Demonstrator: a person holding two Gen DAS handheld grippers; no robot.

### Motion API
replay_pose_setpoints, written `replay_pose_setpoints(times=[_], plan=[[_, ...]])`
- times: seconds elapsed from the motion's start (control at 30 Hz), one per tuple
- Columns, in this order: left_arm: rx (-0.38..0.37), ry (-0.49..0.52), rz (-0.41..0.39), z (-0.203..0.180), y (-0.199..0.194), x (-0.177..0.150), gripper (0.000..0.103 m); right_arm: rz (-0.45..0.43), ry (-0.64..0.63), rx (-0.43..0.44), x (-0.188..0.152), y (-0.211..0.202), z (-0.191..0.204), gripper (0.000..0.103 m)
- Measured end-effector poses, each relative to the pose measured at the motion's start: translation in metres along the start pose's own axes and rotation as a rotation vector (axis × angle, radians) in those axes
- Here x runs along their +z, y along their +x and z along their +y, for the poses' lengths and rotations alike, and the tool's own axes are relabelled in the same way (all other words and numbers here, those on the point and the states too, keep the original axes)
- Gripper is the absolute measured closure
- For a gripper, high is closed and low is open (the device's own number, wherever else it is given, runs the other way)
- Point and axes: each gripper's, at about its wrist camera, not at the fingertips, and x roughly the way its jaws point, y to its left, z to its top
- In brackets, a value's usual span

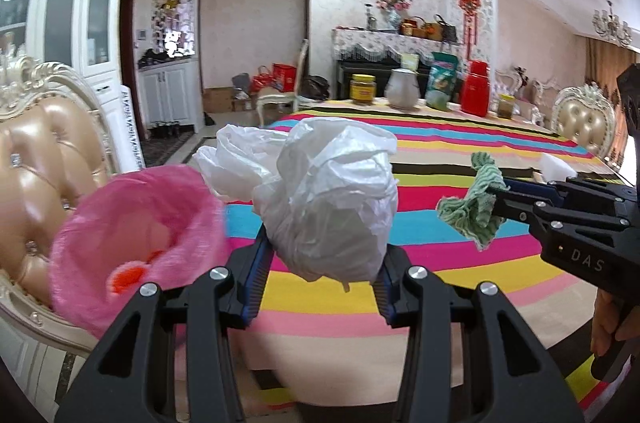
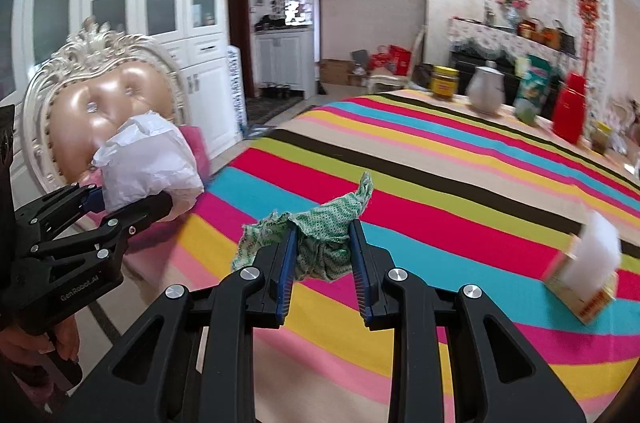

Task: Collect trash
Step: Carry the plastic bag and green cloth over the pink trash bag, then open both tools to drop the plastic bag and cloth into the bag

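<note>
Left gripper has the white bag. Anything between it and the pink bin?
Nothing visible. The left gripper holds the crumpled white plastic bag above the table edge, and the pink-lined bin sits just to its left with its mouth open. The right gripper, holding the green rag, is off to the other side.

Left hand-held gripper (image 1: 324, 263) raised above the bench's near left corner, fingers (image 1: 256, 263) pointing toward the far edge, jaws clamped on a white plastic bag (image 1: 332, 199). Right hand-held gripper (image 2: 324, 251) level beside it, apart, over the near edge, jaws pinching a green cloth (image 2: 316, 227). Person's hand (image 2: 60, 339) wraps the left handle.
</note>
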Motion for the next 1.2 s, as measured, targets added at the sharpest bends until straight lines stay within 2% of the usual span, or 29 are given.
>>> replay_pose_setpoints(times=[0.2,0.53,0.87,0.97,1.0,1.1,1.2], plan=[[0.091,-0.05,-0.026,0.058,-0.018,0.002,0.06,0.0,-0.071,0.083,0.019,0.027,0.045,0.076],[0.225,-0.087,0.0,0.144,-0.016,0.005,0.059,-0.01,-0.167,0.21,0.061,0.072,0.104,0.076],[0.273,-0.121,0.067,0.181,0.019,-0.001,0.059,0.017,-0.203,0.308,0.1,0.124,0.144,0.075],[0.272,-0.133,0.085,0.188,0.028,-0.004,0.055,0.016,-0.214,0.328,0.104,0.137,0.154,0.073],[0.269,-0.138,0.091,0.191,0.031,-0.005,0.053,0.018,-0.217,0.334,0.106,0.141,0.157,0.067],[0.31,-0.164,0.09,0.199,0.035,-0.008,0.033,0.023,-0.203,0.352,0.11,0.153,0.159,0.019],[0.332,-0.187,0.068,0.203,0.03,-0.01,0.027,-0.003,-0.204,0.344,0.111,0.153,0.158,0.019]])
